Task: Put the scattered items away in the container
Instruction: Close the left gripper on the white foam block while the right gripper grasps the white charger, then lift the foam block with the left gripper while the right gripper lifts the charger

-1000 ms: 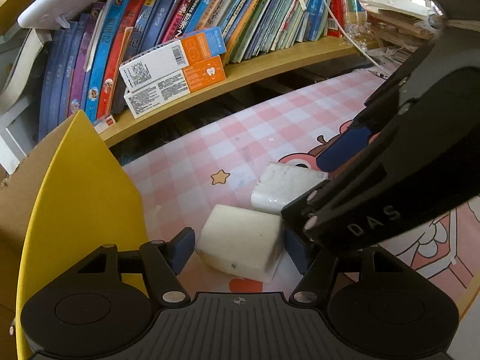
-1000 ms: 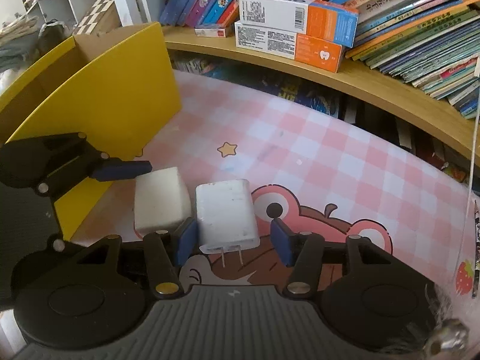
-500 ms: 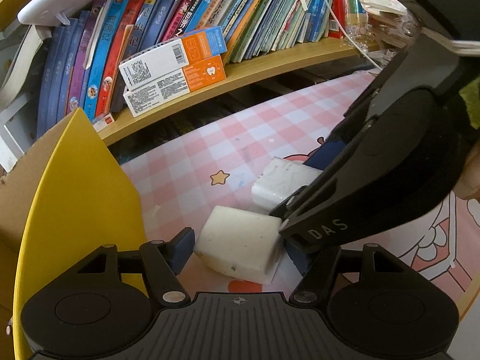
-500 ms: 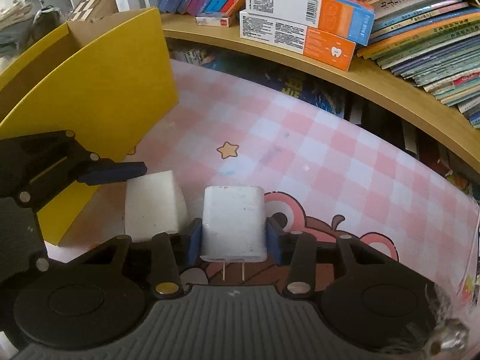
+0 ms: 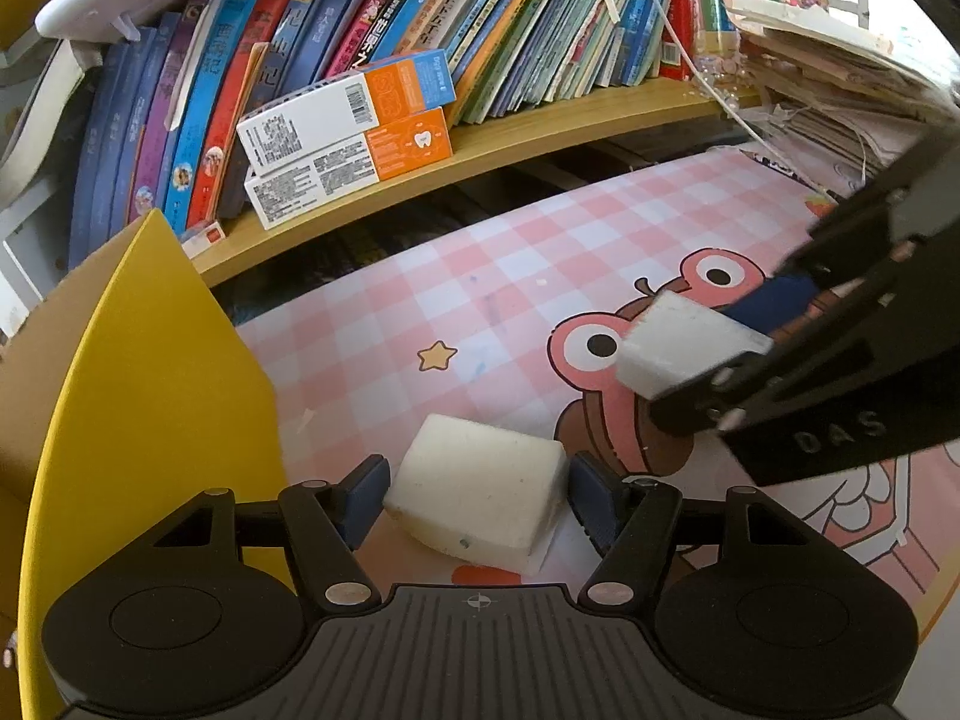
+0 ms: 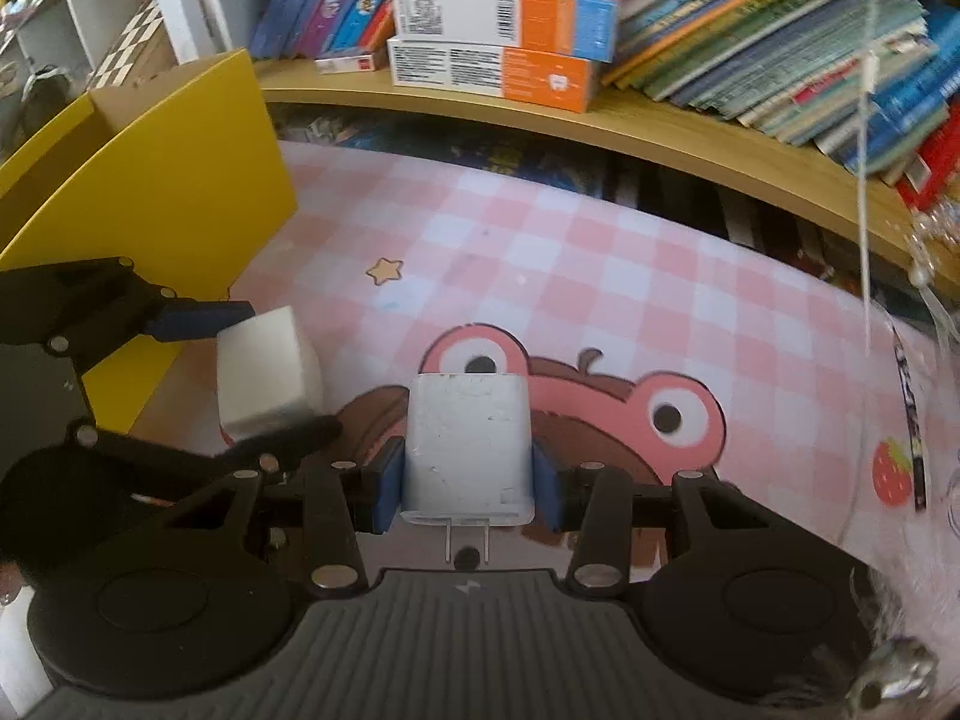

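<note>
Two white items are shown gripped at once. The charger [image 6: 468,444] is clamped between the pads of the right tool [image 6: 467,483], prongs toward the camera, apparently lifted off the bench [image 6: 600,276]. The sponge [image 5: 477,489] is held between the pads of the left tool [image 5: 477,489], low over the bench beside the yellow box [image 5: 150,360]. For the transfer, each item is best raised above the box wall before release, the tools being kept apart.
</note>
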Demonstrator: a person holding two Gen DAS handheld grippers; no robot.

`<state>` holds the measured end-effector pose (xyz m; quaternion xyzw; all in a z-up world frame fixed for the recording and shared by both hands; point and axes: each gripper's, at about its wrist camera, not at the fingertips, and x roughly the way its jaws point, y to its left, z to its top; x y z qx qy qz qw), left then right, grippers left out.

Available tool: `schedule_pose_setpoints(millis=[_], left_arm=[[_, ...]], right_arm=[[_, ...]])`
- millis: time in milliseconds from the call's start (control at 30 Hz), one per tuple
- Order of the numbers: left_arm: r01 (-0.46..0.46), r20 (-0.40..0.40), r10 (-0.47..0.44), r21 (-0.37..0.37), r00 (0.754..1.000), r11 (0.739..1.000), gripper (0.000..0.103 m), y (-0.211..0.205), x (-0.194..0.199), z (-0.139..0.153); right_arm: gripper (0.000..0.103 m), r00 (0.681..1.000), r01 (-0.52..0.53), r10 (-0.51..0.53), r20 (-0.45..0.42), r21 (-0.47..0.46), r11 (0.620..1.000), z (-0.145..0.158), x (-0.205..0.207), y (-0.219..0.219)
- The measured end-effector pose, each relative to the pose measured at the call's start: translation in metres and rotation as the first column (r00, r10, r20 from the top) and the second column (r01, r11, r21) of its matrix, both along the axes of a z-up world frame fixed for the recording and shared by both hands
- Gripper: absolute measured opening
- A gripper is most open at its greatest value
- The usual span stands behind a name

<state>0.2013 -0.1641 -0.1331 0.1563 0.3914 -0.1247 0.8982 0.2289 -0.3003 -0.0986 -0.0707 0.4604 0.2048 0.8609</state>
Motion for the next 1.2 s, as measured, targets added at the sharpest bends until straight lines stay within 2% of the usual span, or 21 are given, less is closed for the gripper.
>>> schedule_pose_setpoints(millis=[167,333,433,667,1000,1200], left_arm=[[-0.012,-0.016,0.012,-0.018,1.000,1.000,0.063,0.000,0.001,0.000],[-0.016,-0.025,0.015,-0.019,1.000,1.000,0.049,0.000,0.000,0.003],[-0.010,-0.025,0.010,-0.019,1.000,1.000,0.045,0.000,-0.004,0.006],[0.017,0.009,-0.016,-0.035,1.000,0.999,0.041,-0.003,-0.025,0.022],[0.030,0.027,-0.027,-0.125,0.999,0.992,0.041,0.003,-0.061,0.057],[0.051,0.053,-0.044,-0.133,0.998,0.990,0.041,0.007,-0.084,0.071]], right_arm=[[0.042,0.999,0.034,-0.034,0.008,0.019,0.999,0.004,-0.007,-0.008],[0.042,0.998,0.065,-0.066,0.016,0.034,0.997,0.009,-0.019,-0.016],[0.042,0.997,0.081,-0.081,0.019,0.031,0.996,0.009,-0.026,-0.019],[0.042,0.992,0.126,-0.127,0.027,0.040,0.991,0.013,-0.045,-0.028],[0.042,0.985,0.159,-0.163,0.056,0.071,0.985,0.032,-0.091,-0.034],[0.042,0.979,0.184,-0.189,0.070,0.075,0.980,0.042,-0.114,-0.035]])
